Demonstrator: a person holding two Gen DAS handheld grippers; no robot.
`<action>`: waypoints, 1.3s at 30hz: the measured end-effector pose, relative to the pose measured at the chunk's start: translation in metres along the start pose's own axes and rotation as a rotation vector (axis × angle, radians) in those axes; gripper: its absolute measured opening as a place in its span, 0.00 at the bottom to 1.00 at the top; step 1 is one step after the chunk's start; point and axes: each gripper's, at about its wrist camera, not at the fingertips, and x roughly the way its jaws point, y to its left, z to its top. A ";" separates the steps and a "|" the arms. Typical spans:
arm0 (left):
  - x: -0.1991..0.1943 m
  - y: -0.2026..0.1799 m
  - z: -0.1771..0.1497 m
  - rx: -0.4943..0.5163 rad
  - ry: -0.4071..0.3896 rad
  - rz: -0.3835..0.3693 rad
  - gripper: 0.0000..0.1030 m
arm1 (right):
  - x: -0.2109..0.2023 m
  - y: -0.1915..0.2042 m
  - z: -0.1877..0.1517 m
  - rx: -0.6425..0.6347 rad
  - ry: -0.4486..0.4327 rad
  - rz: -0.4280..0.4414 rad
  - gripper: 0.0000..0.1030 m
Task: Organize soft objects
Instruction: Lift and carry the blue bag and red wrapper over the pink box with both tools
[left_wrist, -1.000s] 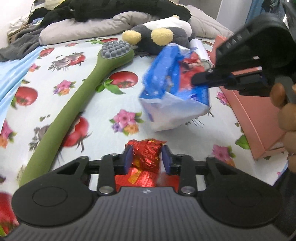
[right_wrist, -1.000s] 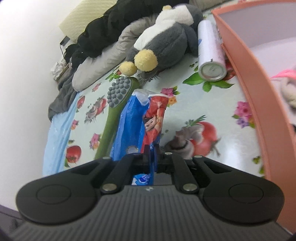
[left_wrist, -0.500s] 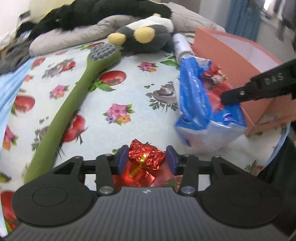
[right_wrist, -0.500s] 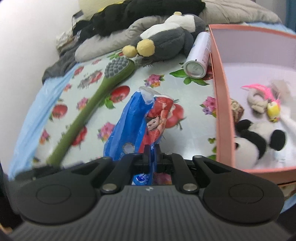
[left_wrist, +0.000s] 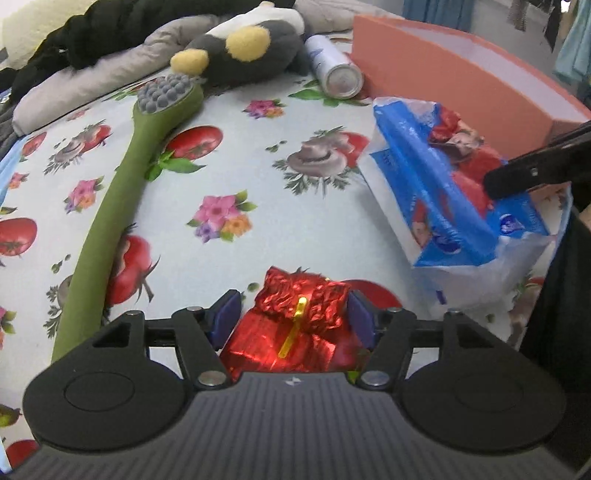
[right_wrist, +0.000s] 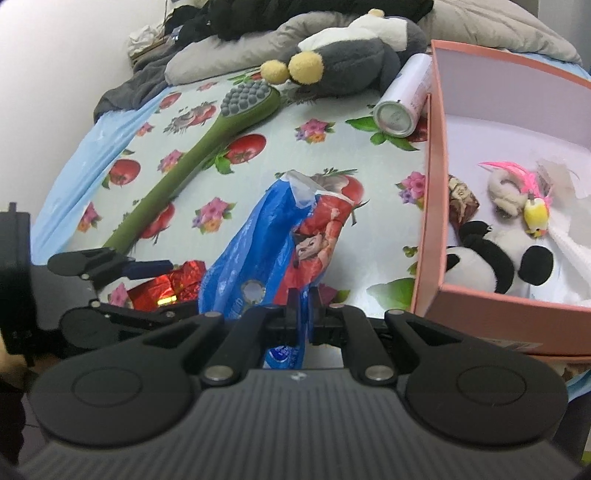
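A bed covered with a glossy printed cloth (left_wrist: 258, 155) of tomatoes and flowers carries the clutter. A long olive-green brush (left_wrist: 122, 206) with a nubby grey head lies diagonally across it, a grey plush penguin (left_wrist: 251, 55) with 2 yellow pom-pom feet slumps against rumpled grey and black bedding, and a white spray can (left_wrist: 334, 66) lies on its side just beside the wall of a salmon-pink cardboard box (right_wrist: 432, 206). Inside that box rest a fuzzy panda plush (right_wrist: 491, 258), a small beige toy with a pink feather and a yellow bird toy (right_wrist: 535, 218). The left hand-held gripper (left_wrist: 293, 317) sits low over the cloth with a crinkled red foil packet (left_wrist: 299, 321), tied with a thin yellow strip, between its blue pads; its jaws have just been opening, a clear gap shows on the left side, while the right pad is at the foil's edge, and the packet lies on the cloth. The right hand-held gripper (right_wrist: 301, 314) has its jaws pinched nearly together on the thin film of a blue and red plastic bag (right_wrist: 280, 247) printed with a cartoon figure, which hangs crumpled and sagging between the foil packet and the pink box, near the box's front corner. In the left wrist view the bag partly hides the box wall behind it.
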 end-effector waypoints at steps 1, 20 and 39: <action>0.001 0.002 -0.001 -0.016 -0.002 -0.006 0.67 | 0.001 0.001 -0.001 -0.007 0.003 0.001 0.07; -0.058 -0.003 -0.010 -0.376 -0.102 0.068 0.56 | 0.007 0.015 -0.018 -0.026 0.008 0.015 0.07; -0.166 -0.034 0.071 -0.414 -0.308 0.068 0.56 | -0.082 0.028 0.022 -0.052 -0.228 0.038 0.07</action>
